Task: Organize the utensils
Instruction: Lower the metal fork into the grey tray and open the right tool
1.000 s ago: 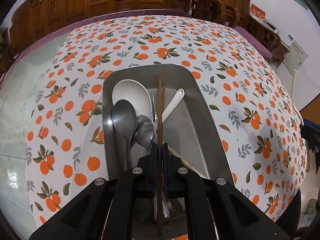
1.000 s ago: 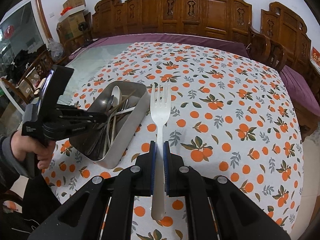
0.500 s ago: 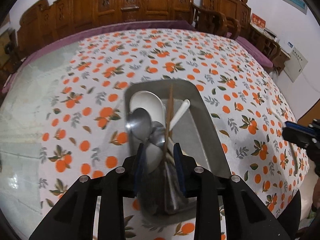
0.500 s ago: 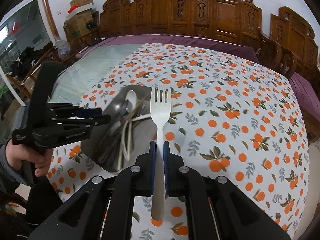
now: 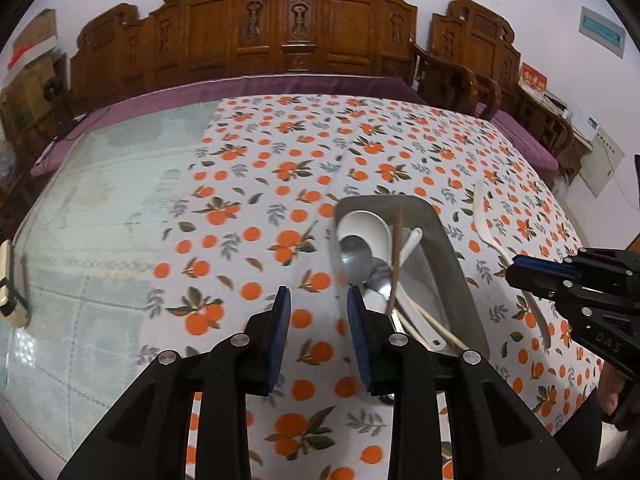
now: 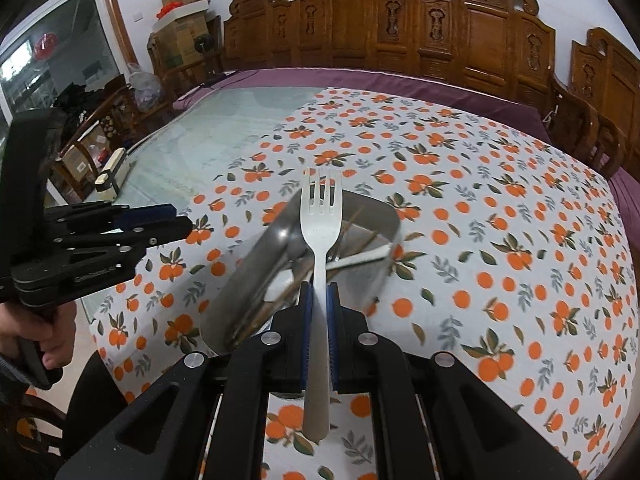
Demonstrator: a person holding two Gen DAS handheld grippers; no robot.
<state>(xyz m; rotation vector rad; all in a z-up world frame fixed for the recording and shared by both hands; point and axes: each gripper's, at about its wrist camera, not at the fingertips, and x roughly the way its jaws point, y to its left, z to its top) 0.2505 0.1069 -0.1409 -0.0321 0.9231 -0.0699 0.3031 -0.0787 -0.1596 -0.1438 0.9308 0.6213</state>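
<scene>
The left gripper (image 5: 316,312) has its 2 blue-padded jaws parted a moderate way with nothing between them; only the white tablecloth printed with oranges and grey leaves (image 5: 256,240) shows in the gap. The right gripper (image 6: 319,300) has its jaws narrowed onto the handle of a silver metal fork with 4 tines (image 6: 320,216), pads pressing on both sides, tines pointing up and away from the camera and the handle end sticking out below the pads.

Just right of the left jaws in the left wrist view sits the rectangular stainless steel tray with rounded corners (image 5: 452,248), resting on the tablecloth. Inside it lie a white ceramic soup spoon (image 5: 366,222) at the far end, a large silver metal spoon (image 5: 356,256) overlapping its bowl, a second smaller metal spoon (image 5: 380,280) beside that, a brown wooden chopstick (image 5: 396,256) lying lengthwise over them, a white long-handled spoon (image 5: 412,240) slanting across, and pale sticks (image 5: 436,322) crossing toward the near right corner. How many pale sticks there are I cannot tell.

In the right wrist view the held fork hangs above the tray's near half, blurred contents beneath it.

Beyond the tablecloth is a bare glass tabletop (image 5: 100,200), then carved dark wooden chairs (image 5: 304,28) along the wall.
</scene>
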